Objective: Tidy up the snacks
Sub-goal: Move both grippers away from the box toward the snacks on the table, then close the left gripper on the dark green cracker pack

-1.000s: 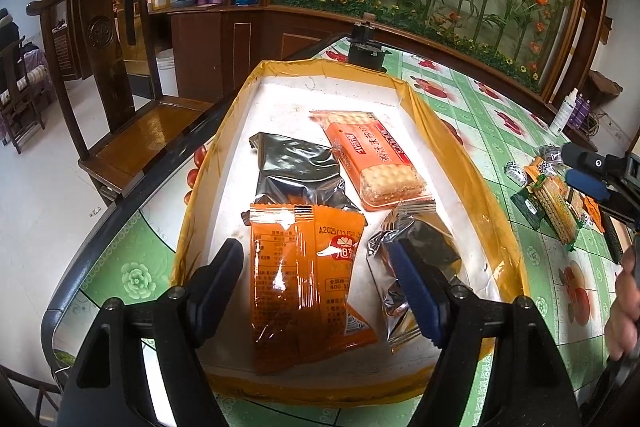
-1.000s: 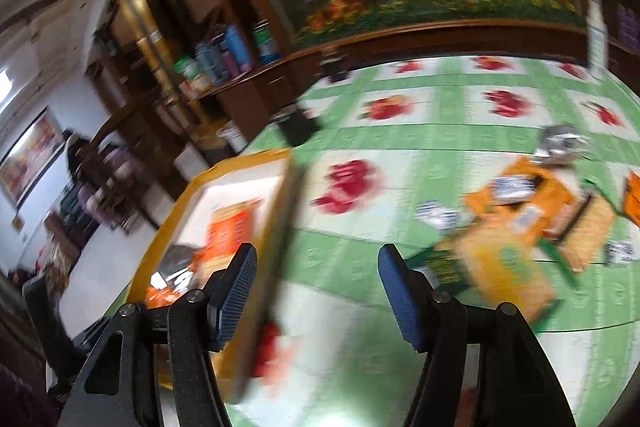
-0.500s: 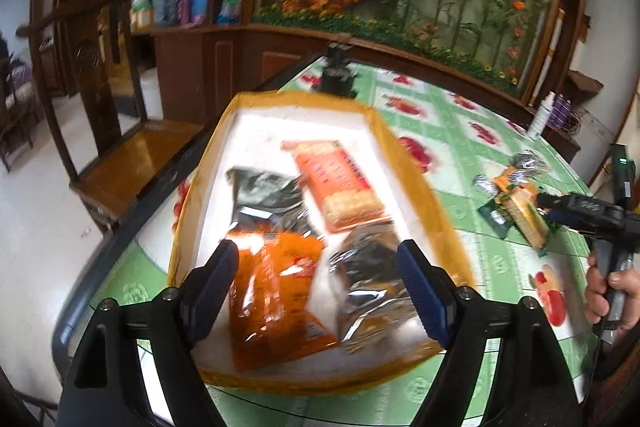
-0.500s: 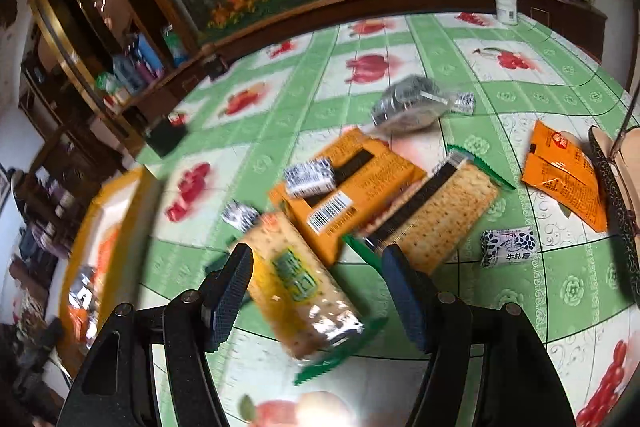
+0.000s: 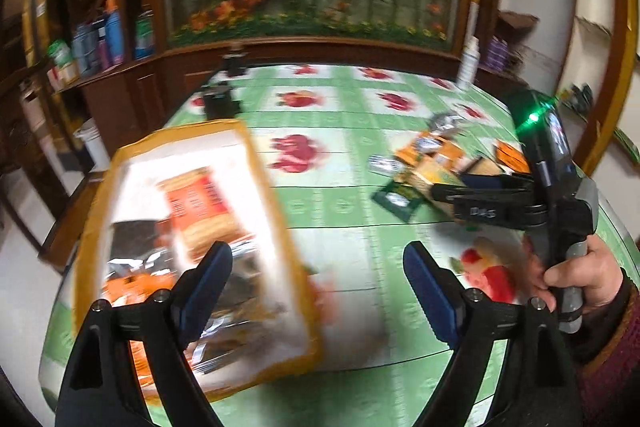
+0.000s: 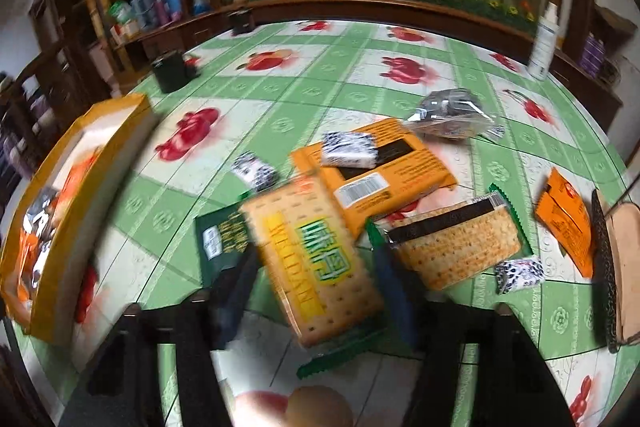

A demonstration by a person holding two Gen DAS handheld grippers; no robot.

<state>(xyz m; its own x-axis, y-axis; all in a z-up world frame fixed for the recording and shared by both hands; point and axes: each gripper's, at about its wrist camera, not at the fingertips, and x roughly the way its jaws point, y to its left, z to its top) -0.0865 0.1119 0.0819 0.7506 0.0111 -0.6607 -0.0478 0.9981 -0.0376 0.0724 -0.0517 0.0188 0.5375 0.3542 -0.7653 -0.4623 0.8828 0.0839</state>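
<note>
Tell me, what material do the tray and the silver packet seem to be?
Tray: probably foam or card, matte white inside, edges wrapped in glossy yellow tape. Silver packet: likely metallised plastic film; it is crinkled and reflects light.

Cracker packs (image 6: 316,259): 2
Orange packets (image 6: 384,171): 2
Small patterned candies (image 6: 350,149): 3
Silver pouch (image 6: 452,113): 1
Yellow-rimmed tray (image 6: 100,163): 1

Daylit interior, fisheye distortion, motion blur in both views.
Both views curve toward dark vignetted corners. The snack box (image 5: 192,227) ahead of the left gripper (image 5: 316,291) is smeared, its white interior overexposed. The right gripper (image 6: 316,291) fingers (image 6: 236,287) are blurred. The green tablecloth (image 6: 400,83) farther ahead stays sharper.
</note>
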